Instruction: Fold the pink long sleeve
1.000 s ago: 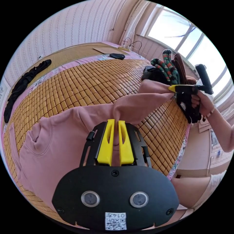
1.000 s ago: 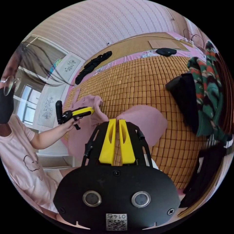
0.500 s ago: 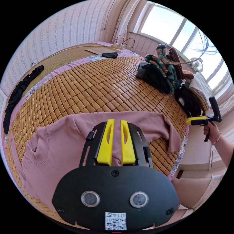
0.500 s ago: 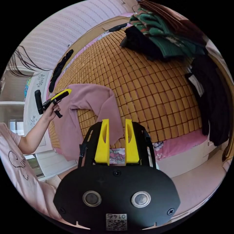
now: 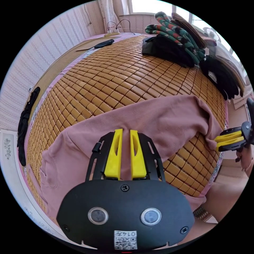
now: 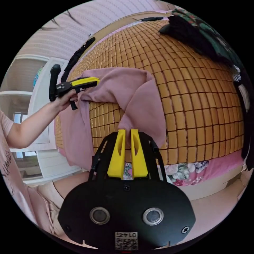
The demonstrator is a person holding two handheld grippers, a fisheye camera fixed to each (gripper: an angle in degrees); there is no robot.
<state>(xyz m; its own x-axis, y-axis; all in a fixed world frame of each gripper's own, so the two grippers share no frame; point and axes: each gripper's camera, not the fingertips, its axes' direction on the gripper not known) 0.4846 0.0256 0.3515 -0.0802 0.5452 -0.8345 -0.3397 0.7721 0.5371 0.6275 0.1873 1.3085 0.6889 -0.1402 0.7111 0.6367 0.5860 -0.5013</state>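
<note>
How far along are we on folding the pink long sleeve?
Early. Done: the pink long sleeve lies across the bamboo mat, one sleeve laid over the body. In hand: the left gripper and right gripper are each shut on its fabric. Left: the body still needs folding.

A dusty-pink long sleeve is lying across a mat of golden-brown tiles, yellow jaws showing on both black grippers, while a green, red and black patterned garment is topping dark clothes.
</note>
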